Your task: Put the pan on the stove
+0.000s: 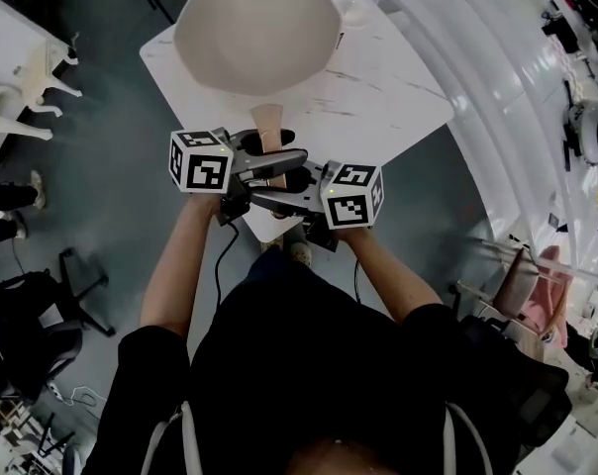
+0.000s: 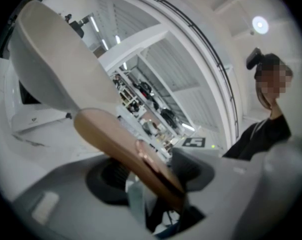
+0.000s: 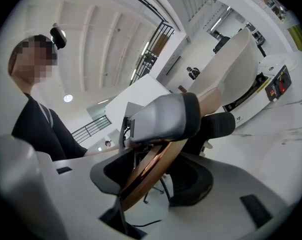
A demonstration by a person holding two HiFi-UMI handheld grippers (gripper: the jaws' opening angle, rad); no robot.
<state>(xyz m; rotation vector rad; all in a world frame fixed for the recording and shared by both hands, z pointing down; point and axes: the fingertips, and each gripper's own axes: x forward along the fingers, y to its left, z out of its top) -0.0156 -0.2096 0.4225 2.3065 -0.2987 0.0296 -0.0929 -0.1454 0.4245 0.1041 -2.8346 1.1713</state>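
Observation:
A cream pan (image 1: 256,30) with a wooden handle (image 1: 266,124) is held over the white marble table (image 1: 378,97). My left gripper (image 1: 272,152) comes in from the left and is shut on the handle. My right gripper (image 1: 284,192) comes in from the right and is shut on the handle just behind it. In the left gripper view the handle (image 2: 122,146) runs between the jaws up to the pan bowl (image 2: 56,64). In the right gripper view the handle (image 3: 153,171) crosses the jaws, and the pan (image 3: 233,66) stands beside a white stove (image 3: 271,86) with red buttons.
The stove's corner (image 1: 351,10) shows just past the pan's right rim. The table's near edge (image 1: 279,228) lies under my grippers. White furniture (image 1: 17,87) stands on the grey floor at left, a dark chair (image 1: 76,285) at lower left, and a white curved railing (image 1: 497,87) at right.

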